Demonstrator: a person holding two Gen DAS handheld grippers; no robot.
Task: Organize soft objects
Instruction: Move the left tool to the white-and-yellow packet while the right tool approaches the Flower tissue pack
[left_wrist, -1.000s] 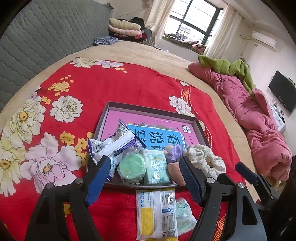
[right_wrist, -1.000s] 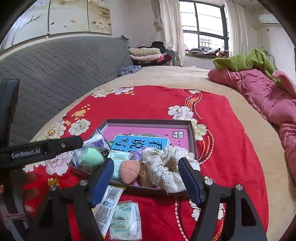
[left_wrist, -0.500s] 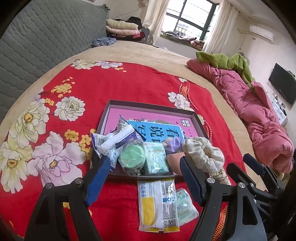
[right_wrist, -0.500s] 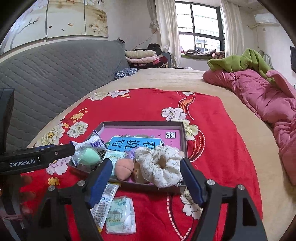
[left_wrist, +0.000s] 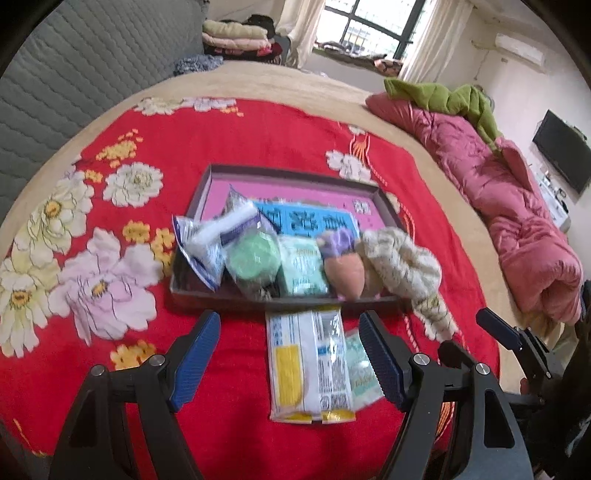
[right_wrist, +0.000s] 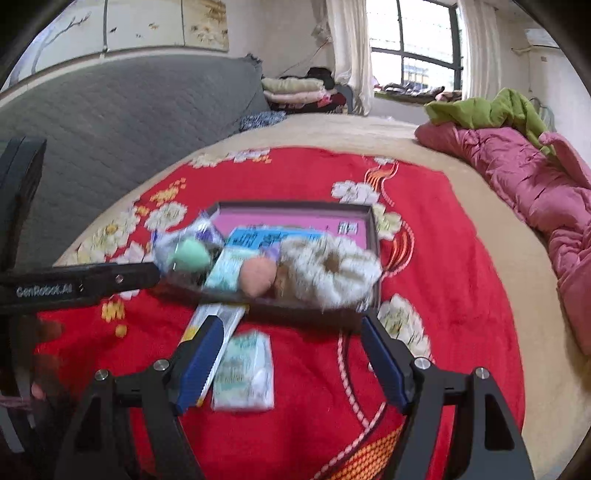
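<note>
Two packets (left_wrist: 309, 363), seemingly flat, before crowded tray (left_wrist: 236, 297)

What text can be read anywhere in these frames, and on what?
"GenRobot.AI": on the left tool's black arm, slightly blurred.
Large Chinese characters on the blue booklet: blurred, unreadable.
Print on the packets in front of the tray: too small to read.

Bedroom, daylight through dark-framed window (right_wrist: 413, 55) with pale curtains (right_wrist: 349, 55). Grey quilted headboard (right_wrist: 122, 107) left. Red floral blanket (left_wrist: 258, 133) over beige bed (right_wrist: 332, 129). Crumpled pink quilt (left_wrist: 517, 221) right; black wall-mounted television (left_wrist: 561, 151); white air conditioner (left_wrist: 519, 44) high.
</note>
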